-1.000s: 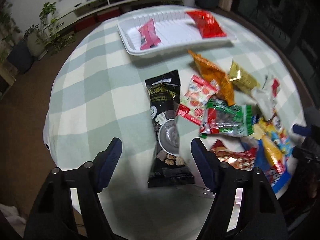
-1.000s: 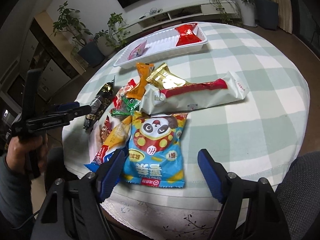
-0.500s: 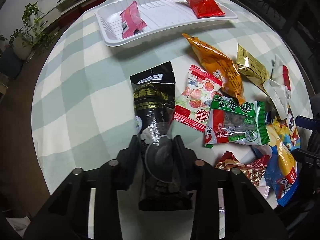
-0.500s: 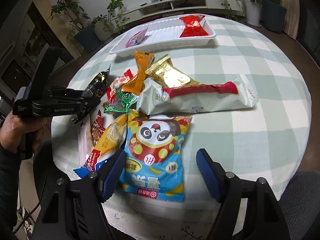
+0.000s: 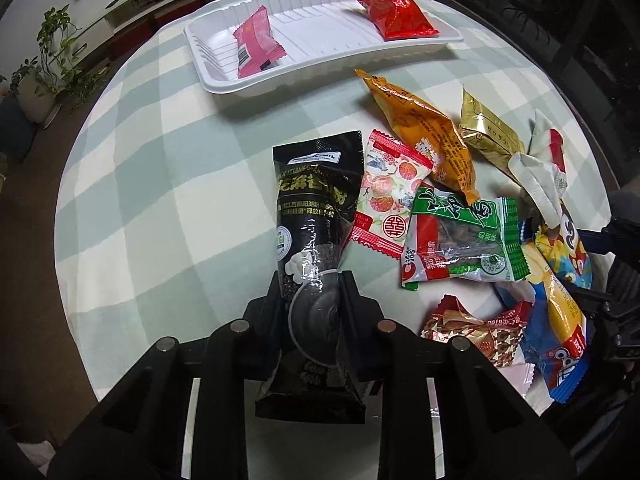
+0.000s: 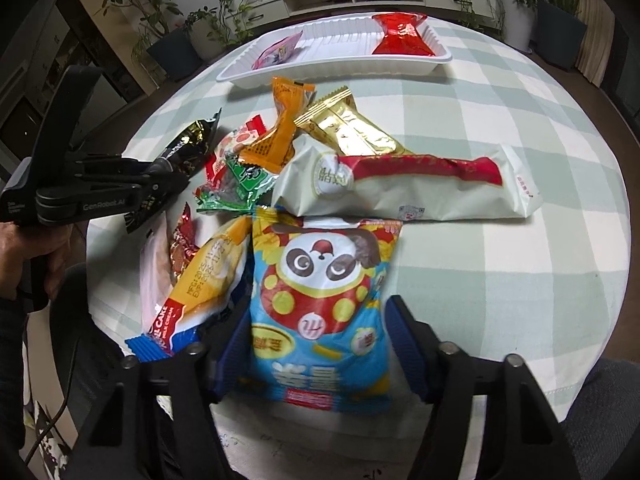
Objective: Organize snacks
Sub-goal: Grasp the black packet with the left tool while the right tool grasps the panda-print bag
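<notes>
Two packets [image 5: 256, 46] lie in the tray [image 5: 320, 74]; behind the snack pile [image 5: 460, 216] on the table [image 5: 160, 184].

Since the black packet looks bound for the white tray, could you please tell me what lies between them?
Nothing: in the left wrist view, only bare checked tablecloth separates the black packet from the white tray.

Left tool [image 5: 316, 312] pinched shut, angled steeply down; right tool [image 6: 316, 344] half-spread, jaws just narrowing

You see a long black snack pouch [image 5: 310, 200] pinched at its lower half, and a blue panda-print bag [image 6: 320, 304] lying flat.
</notes>
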The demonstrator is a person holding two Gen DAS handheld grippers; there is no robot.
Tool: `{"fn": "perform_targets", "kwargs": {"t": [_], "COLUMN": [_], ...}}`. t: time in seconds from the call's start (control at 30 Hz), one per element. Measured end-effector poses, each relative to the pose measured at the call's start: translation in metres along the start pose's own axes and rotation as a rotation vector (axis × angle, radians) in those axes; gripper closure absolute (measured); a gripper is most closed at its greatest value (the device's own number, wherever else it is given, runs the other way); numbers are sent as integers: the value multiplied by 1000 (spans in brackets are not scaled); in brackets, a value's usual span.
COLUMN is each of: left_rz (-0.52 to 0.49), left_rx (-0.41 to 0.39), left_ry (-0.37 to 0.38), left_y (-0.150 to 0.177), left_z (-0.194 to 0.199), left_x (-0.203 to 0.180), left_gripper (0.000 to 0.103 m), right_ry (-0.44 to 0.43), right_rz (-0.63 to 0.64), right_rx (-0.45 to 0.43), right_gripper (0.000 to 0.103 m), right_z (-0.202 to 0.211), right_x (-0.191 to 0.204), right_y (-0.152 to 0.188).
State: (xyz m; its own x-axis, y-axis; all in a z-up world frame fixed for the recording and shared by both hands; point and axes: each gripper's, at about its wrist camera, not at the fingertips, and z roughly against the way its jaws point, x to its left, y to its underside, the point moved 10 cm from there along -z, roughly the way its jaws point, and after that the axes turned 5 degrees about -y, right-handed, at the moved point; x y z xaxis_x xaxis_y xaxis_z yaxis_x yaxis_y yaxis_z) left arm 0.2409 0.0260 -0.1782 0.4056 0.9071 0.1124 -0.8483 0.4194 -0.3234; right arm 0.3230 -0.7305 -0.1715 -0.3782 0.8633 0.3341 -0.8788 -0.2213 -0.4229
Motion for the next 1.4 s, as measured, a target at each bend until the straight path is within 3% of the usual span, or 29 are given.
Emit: {"fn": "perform_targets", "kwargs": {"t": [0.2, 0.47, 1.4], "left_rz": [5, -8, 111], "left_rx": [-7, -3, -108], "left_ry": [18, 26, 104], "left_y": [5, 7, 18], "left_z": [2, 4, 34], "left_x": [1, 3, 17], "left_gripper": [80, 81, 83], "right_ry": [-26, -49, -160], "right_rz": [-10, -16, -7], "right_rx": [-8, -19, -58], "right_gripper": [55, 63, 67], "right_z": [3, 10, 34], "right_x": [-6, -6, 8], "right_y": [-1, 2, 9]}}
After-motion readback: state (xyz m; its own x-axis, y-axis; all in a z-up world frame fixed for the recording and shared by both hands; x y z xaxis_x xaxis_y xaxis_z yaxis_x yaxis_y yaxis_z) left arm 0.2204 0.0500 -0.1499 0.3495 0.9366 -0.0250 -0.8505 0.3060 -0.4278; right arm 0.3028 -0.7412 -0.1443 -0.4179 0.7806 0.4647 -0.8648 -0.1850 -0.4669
